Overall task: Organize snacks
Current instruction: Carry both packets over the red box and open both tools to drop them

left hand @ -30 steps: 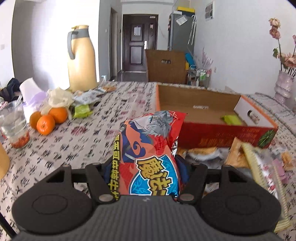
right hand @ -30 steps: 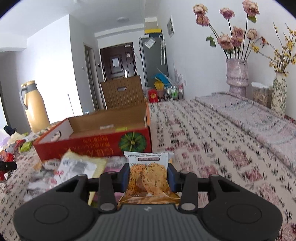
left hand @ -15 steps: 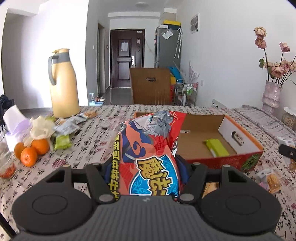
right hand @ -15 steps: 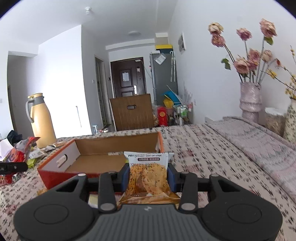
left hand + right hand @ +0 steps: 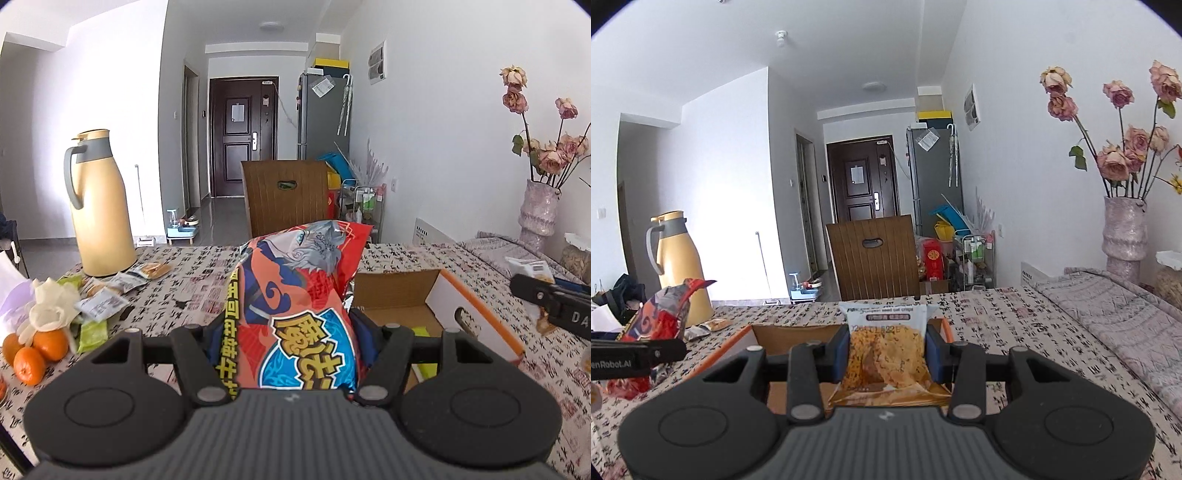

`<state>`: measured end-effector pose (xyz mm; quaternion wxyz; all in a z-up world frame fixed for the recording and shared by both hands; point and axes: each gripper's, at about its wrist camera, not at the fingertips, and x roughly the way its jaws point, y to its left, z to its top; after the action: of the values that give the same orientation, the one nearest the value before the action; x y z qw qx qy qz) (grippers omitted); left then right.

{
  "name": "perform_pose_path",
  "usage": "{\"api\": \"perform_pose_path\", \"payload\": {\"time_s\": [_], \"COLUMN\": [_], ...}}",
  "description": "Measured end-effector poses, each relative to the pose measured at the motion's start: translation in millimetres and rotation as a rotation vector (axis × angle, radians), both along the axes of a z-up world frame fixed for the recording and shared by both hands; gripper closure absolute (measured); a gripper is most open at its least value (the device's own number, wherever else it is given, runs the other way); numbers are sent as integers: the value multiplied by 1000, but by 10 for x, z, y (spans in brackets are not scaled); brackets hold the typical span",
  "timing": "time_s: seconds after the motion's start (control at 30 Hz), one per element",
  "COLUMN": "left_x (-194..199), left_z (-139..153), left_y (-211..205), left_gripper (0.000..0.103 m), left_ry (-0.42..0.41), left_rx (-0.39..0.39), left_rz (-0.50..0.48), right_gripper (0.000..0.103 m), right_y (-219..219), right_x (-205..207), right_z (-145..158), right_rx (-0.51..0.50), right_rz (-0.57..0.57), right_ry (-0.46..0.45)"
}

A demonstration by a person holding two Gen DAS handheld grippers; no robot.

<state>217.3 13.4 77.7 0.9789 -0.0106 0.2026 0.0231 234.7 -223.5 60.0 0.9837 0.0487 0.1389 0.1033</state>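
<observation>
The left gripper (image 5: pixel 291 343) has its jaws clamped on a big red chip bag (image 5: pixel 295 310), at centre of the left wrist view. The right gripper (image 5: pixel 886 354) has its jaws clamped on a small cracker packet (image 5: pixel 886 354), at centre of its own view. Both are held in the air near the cardboard box (image 5: pixel 476 317), which lies open on the table (image 5: pixel 184 266).

Risks, as I judge: the chip bag is tall & soft, so it can tip over the box wall or land on the green packet (image 5: pixel 424 365) inside if let go too early. The two grippers are near each other w/ one box to share, so they can bump. The cracker packet is slippery foil & may slide out.

The left view shows oranges (image 5: pixel 33 354), loose packets (image 5: pixel 103 299) & a thermos (image 5: pixel 99 206) at left, plus the green packet in the box; the right view does not show the green packet. The right view shows the box directly behind its packet.
</observation>
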Motion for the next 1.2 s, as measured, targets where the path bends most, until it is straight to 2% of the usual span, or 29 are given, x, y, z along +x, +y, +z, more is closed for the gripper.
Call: {"api": "perform_pose_path", "payload": {"time_s": [0.27, 0.47, 0.63, 0.87, 0.97, 1.03, 1.07, 1.1, 1.2], "left_x": [318, 546, 711, 751, 746, 713, 692, 664, 615], "left_z": [-5, -185, -428, -566, -581, -561, -544, -522, -476], "left_y": [-30, -26, -43, -38, -28, -12, -12, -11, -2], "left_gripper": [37, 37, 37, 36, 30, 8, 1, 0, 0], "left_ry": [-9, 23, 82, 105, 109, 95, 82, 67, 44], "left_rx": [-16, -11, 18, 19, 5, -3, -5, -8, -17], "left_rz": [32, 37, 36, 18, 11, 13, 14, 17, 19], "right_gripper": [63, 63, 63, 61, 57, 47, 35, 21, 0], "right_y": [90, 136, 206, 214, 218, 213, 202, 192, 163], "right_x": [437, 698, 771, 807, 780, 754, 747, 733, 692], "right_z": [-72, -372, -502, -550, -539, -526, -518, -508, -485], "right_rx": [-7, -31, -68, -75, -78, -75, -72, -69, -50], "right_rz": [-22, -44, -27, -31, -31, -30, -32, -36, -44], "right_ry": [33, 109, 163, 191, 185, 175, 169, 162, 140]}}
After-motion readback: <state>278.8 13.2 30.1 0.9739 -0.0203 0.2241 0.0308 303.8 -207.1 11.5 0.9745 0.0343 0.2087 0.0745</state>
